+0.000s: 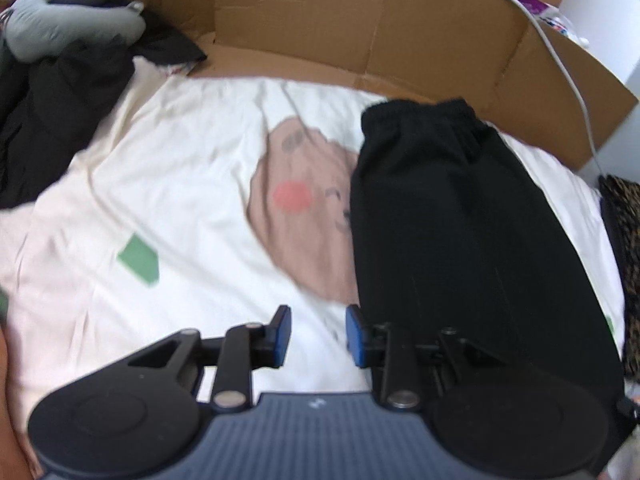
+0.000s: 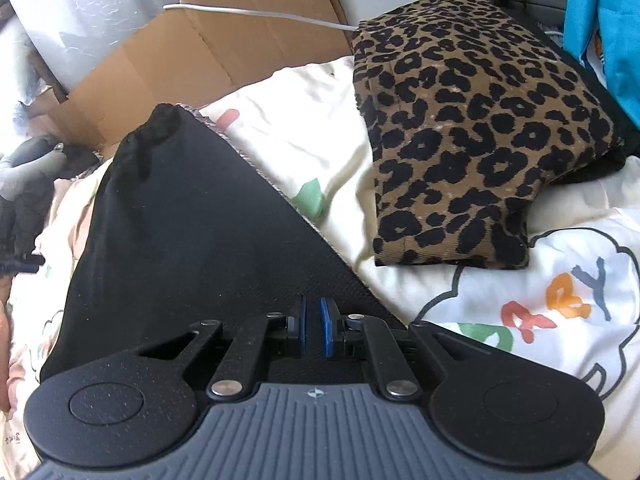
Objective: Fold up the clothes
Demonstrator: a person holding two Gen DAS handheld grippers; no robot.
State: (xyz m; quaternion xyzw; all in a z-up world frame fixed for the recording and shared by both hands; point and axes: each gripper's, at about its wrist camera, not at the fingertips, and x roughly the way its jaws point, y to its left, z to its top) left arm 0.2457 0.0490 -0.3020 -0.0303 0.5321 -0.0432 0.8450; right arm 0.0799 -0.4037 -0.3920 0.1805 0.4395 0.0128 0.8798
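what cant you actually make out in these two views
- Near end of the black pants: in both wrist views each gripper's own body covers it.
- Right gripper: pads nearly together, but whether cloth sits between them is hidden by black on black.
- Left gripper: plainly open, holding nothing.
- Dark clothes pile: left wrist view, blurred and cut by the edge; pieces cannot be counted.
- Leopard-print garment: type unclear, folded.
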